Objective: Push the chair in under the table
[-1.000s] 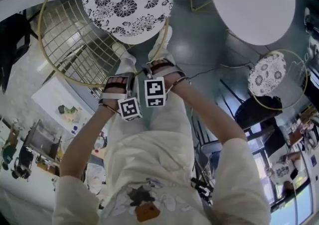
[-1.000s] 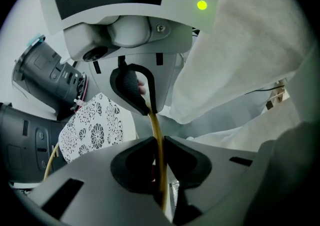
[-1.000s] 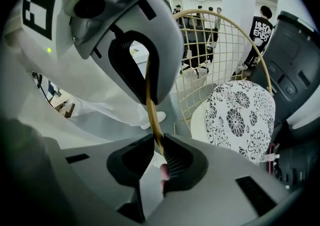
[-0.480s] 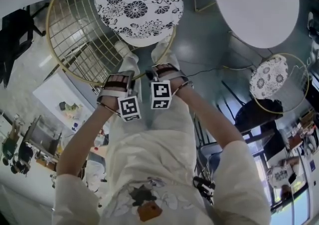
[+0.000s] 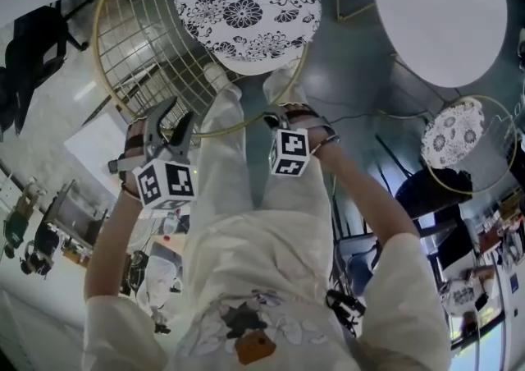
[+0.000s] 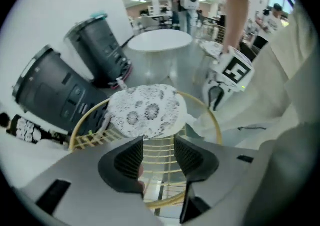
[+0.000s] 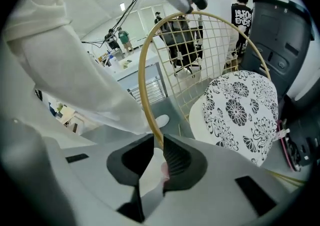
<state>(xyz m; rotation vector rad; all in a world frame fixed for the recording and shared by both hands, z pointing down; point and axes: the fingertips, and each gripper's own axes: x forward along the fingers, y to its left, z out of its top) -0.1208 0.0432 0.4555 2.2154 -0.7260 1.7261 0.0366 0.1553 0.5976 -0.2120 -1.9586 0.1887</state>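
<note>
Chair (image 5: 246,8) held by one gripper only, standing left of the table (image 5: 439,12), not under it.
Both arms reach forward and down. Right gripper (image 7: 157,142) points steeply down, its jaws nearly together and pinching the gold rim (image 7: 145,102) at the near edge. Left gripper (image 6: 158,142) hangs out to the left above the wire back, its jaws just opened wide with nothing between them.

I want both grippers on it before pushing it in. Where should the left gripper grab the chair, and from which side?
Probably the gold hoop rim of the chair back, on its near arc, coming down from the person's side. It is a thin tube the jaws can straddle; the cushion is too broad. The left gripper has just been opening its jaws, nothing between them.
</note>
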